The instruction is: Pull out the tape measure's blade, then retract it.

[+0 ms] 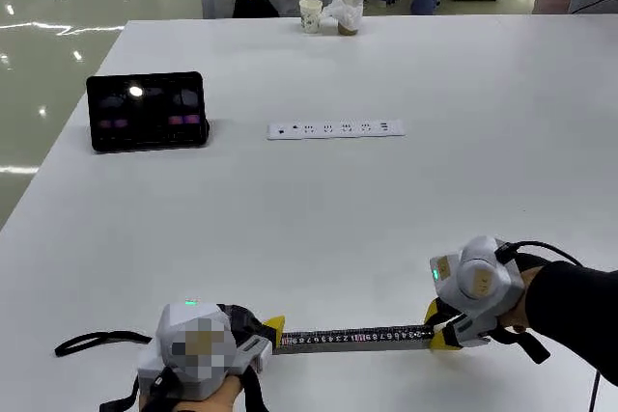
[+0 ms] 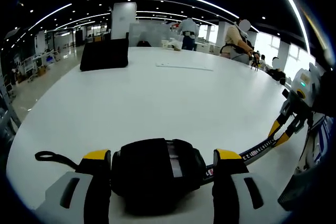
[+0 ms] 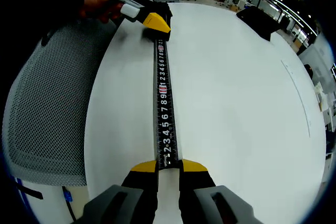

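Note:
The black tape measure case (image 2: pixel 157 169) sits between the yellow-tipped jaws of my left gripper (image 1: pixel 263 335), which is shut on it near the table's front edge. Its black blade (image 1: pixel 352 338) with white numbers runs flat along the table to my right gripper (image 1: pixel 436 328), whose jaws are shut on the blade's end. In the right gripper view the blade (image 3: pixel 164 114) stretches from my right gripper (image 3: pixel 168 166) away to the left gripper (image 3: pixel 149 20). The left gripper view has the blade (image 2: pixel 257 150) leading off right to the right gripper (image 2: pixel 283 129). A black wrist strap (image 1: pixel 92 341) trails left of the case.
A dark tablet (image 1: pixel 147 110) stands at the far left of the white table (image 1: pixel 386 219), a white power strip (image 1: pixel 334 128) lies mid-table, and cups (image 1: pixel 333 12) stand at the far edge. A grey mesh chair (image 3: pixel 50 108) is beside the table. People stand beyond the table (image 2: pixel 239 38).

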